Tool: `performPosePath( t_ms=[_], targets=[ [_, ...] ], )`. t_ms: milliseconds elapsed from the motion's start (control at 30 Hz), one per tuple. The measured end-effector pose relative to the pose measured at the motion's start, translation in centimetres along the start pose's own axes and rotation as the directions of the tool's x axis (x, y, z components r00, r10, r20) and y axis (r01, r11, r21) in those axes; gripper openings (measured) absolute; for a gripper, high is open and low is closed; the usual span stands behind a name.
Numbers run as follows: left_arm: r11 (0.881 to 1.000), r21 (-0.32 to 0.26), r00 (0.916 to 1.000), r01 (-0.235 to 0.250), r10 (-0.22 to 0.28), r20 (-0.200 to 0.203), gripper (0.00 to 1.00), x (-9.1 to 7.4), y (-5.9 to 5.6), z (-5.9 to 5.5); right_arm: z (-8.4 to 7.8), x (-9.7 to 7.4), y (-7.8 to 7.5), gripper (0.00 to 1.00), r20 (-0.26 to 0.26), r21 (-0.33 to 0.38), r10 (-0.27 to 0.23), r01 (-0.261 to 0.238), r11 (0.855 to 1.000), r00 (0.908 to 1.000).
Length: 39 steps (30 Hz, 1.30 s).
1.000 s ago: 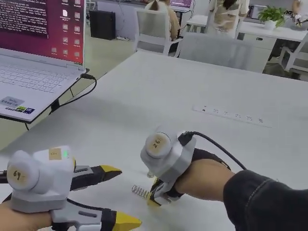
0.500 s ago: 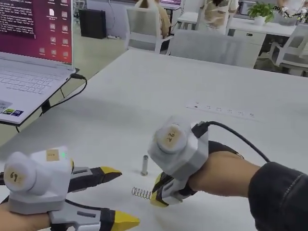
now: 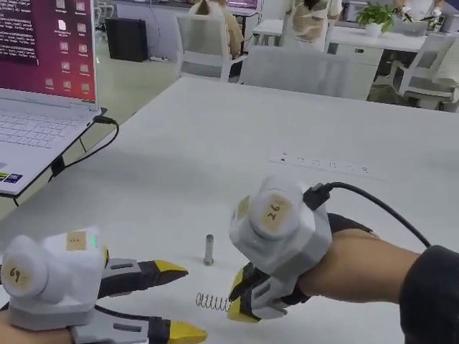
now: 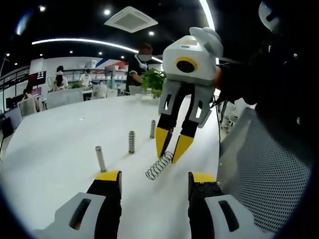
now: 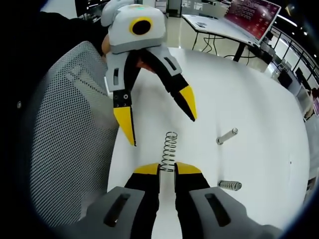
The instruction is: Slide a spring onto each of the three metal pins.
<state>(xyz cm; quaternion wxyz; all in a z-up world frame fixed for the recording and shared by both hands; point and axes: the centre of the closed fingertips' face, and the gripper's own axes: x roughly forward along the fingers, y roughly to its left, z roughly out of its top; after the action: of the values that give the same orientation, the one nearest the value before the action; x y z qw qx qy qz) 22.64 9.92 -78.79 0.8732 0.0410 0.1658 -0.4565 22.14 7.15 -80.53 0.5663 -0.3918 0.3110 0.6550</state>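
Spring, pinched by one end in the right hand-held gripper near the open left hand-held gripper, may flex and miss the bare pin.

An open laptop sits on a separate desk left of the white table, with a dark cable hanging from its side. A flush socket strip lies mid-table. Beyond stand pale chairs and a potted plant (on another desk). A grey mesh chair back stands close behind.
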Motion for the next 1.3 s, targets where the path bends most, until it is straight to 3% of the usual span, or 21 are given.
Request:
performPosePath(
  t_ms=[100, 300, 600, 767, 1300],
  targets=[
    [0.999, 0.013, 0.9995, 0.031, -0.031, -0.004, 0.37, 0.1, -0.5, 0.1, 0.2, -0.2, 0.3, 0.08, 0.003, -0.022, 0.009, -0.009, 1.0, 1.0],
    [0.998, 0.035, 0.9985, 0.055, -0.056, 0.003, 0.33, 0.3, -0.9, 0.5, 0.6, -0.5, 0.9, 0.08, 0.01, -0.055, 0.027, -0.026, 0.998, 0.9996],
    [0.995, 0.036, 0.9952, 0.097, -0.097, -0.002, 0.2, 0.4, -1.7, 0.4, 1.1, -0.8, 1.8, 0.08, 0.026, -0.132, 0.061, -0.057, 0.99, 0.9978],
    [0.992, 0.024, 0.9926, 0.121, -0.121, -0.003, 0.08, 0.4, -2.1, 0.3, 1.0, -0.8, 1.9, 0.08, 0.022, -0.157, 0.067, -0.062, 0.986, 0.9975],
    [0.99, 0.02, 0.9894, 0.142, -0.141, -0.034, 0.04, 0.5, -2.4, -0.2, 1.1, -0.9, 1.9, 0.08, 0.033, -0.206, 0.074, -0.066, 0.976, 0.9967]
  ],
)
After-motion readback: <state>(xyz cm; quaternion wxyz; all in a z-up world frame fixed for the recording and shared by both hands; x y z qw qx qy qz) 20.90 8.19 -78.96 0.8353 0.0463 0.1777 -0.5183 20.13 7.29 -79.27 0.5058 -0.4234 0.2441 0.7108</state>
